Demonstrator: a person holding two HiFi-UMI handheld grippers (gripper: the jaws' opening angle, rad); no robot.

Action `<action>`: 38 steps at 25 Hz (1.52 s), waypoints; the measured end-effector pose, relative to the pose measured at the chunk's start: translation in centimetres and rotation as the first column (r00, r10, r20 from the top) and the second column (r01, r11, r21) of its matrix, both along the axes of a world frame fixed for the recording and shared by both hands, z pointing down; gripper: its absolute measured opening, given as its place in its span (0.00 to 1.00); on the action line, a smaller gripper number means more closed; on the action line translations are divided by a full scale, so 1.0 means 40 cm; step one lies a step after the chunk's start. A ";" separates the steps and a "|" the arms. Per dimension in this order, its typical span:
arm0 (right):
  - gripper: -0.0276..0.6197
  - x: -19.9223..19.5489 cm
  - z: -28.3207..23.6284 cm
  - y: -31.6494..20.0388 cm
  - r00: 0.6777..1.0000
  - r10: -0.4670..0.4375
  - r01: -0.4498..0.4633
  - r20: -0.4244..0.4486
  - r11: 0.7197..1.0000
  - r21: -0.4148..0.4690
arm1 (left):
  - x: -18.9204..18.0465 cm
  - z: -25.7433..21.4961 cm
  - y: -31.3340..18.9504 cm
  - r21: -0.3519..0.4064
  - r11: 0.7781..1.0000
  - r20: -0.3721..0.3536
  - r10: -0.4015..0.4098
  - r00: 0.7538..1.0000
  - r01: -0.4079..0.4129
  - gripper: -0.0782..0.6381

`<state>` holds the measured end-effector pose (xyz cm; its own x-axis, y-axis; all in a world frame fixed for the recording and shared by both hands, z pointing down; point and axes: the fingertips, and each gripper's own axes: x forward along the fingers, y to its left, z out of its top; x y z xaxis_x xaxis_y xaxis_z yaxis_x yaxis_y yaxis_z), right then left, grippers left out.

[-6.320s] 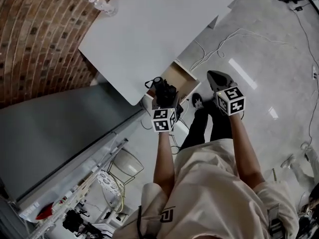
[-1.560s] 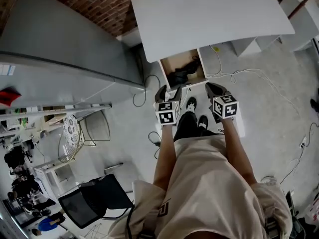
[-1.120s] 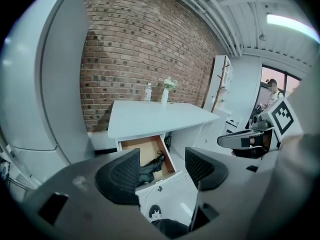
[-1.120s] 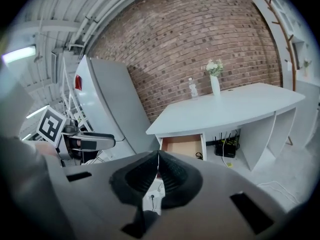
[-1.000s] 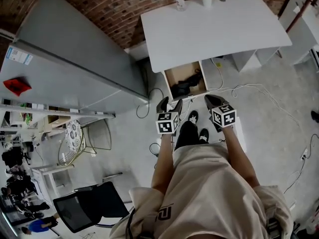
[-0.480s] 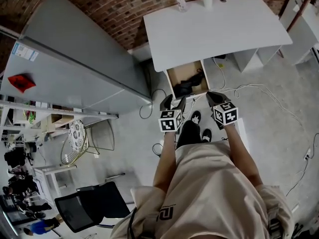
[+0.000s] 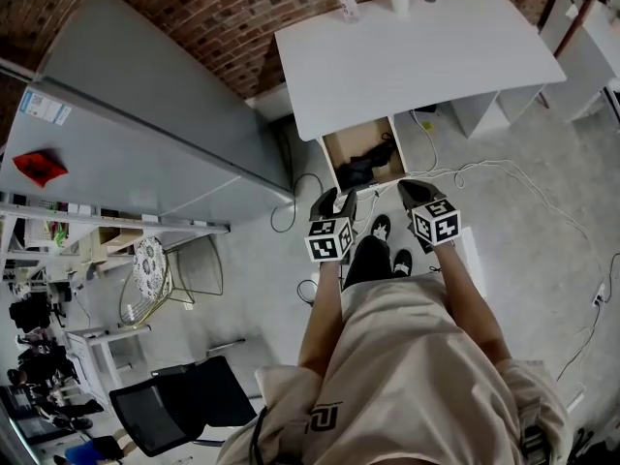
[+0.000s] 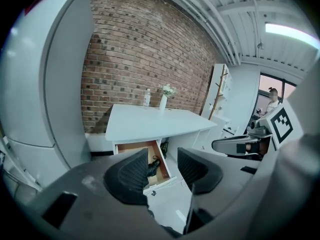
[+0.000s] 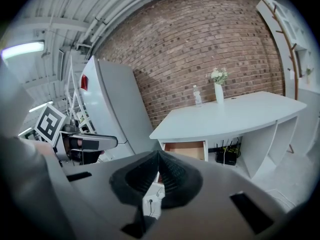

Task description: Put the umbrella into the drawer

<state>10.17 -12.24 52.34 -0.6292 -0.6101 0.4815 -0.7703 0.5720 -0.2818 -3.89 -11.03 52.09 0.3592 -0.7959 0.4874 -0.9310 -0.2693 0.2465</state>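
The black, soft-looking folded umbrella [image 7: 362, 170] lies inside the open, wood-lined drawer [image 7: 355, 140] pulled out from under the front edge of the smooth white table [image 7: 417, 51], its long axis slanting across the drawer's floor. Both claws hang apart from the drawer's front, over pale, glossy floor [image 7: 504, 221]. The left claw [image 7: 334, 202] has just been closing, its ribbed dark pads still parted around nothing, while the right claw [image 7: 418, 193] is pressed together, empty.
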 end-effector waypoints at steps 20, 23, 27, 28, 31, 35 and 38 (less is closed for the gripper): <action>0.15 0.005 0.020 0.023 0.999 -0.002 0.002 -0.038 1.000 0.001 | -0.024 0.017 0.037 0.001 0.998 -0.048 -0.059 0.997 0.059 0.12; 0.15 0.009 0.020 0.023 0.999 -0.001 0.001 -0.041 1.000 -0.002 | -0.020 0.031 0.040 -0.022 0.999 -0.032 -0.046 0.998 0.045 0.12; 0.15 0.019 0.020 0.015 0.999 0.011 -0.011 -0.041 1.000 -0.001 | -0.005 0.051 0.044 -0.050 0.999 -0.007 -0.013 1.000 0.012 0.12; 0.15 0.019 0.019 0.013 0.999 0.013 -0.013 -0.042 1.000 0.005 | -0.004 0.055 0.045 -0.056 0.998 0.003 -0.005 1.000 0.005 0.12; 0.15 0.014 0.019 0.013 0.999 0.009 -0.009 -0.044 1.000 0.015 | -0.011 0.065 0.047 -0.066 0.998 0.020 -0.003 1.000 0.005 0.12; 0.15 0.013 0.031 0.019 1.000 0.006 -0.006 -0.030 1.000 -0.014 | -0.021 0.078 0.054 -0.078 0.997 0.009 -0.025 1.000 0.026 0.12; 0.15 0.008 0.038 0.022 1.000 -0.007 0.007 -0.025 1.000 -0.026 | -0.028 0.083 0.055 -0.081 0.996 0.034 -0.029 0.999 0.031 0.12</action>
